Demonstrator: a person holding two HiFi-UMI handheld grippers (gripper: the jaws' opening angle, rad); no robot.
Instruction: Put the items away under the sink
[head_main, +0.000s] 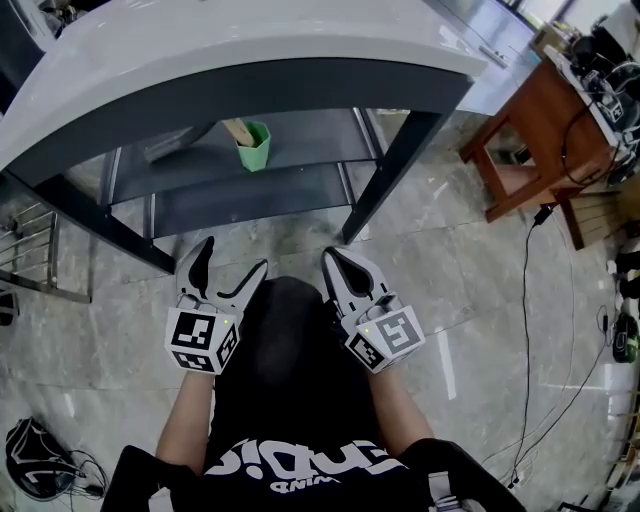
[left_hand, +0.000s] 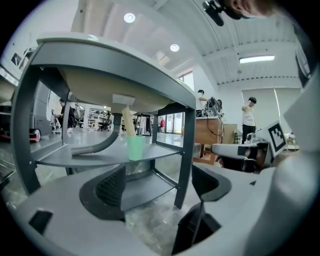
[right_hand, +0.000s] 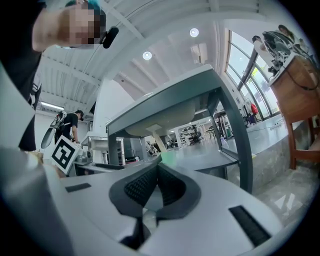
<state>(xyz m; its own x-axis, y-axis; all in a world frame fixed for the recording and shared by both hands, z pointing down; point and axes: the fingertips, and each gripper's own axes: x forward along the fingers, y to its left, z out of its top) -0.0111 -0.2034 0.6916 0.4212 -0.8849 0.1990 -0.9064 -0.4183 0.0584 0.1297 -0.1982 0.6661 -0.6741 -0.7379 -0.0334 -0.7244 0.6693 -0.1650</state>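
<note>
- My left gripper (head_main: 234, 256): jaws spread, nothing between them.
- My right gripper (head_main: 336, 260): jaws pressed together, empty.
- Green cup (head_main: 253, 146) upright on the upper shelf (head_main: 310, 135) under the sink (head_main: 200, 60).

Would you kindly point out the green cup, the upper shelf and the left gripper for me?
green cup (head_main: 254, 158), head view, on its outer wall.
upper shelf (head_main: 310, 135), head view, on a bare stretch right of the cup.
left gripper (head_main: 235, 256), head view, midway between its open jaws.

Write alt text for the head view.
Two empty claws, left claw open and right claw shut, hover before a grey sink stand. A green plastic cup holding a beige stick sits on its upper shelf.
</note>
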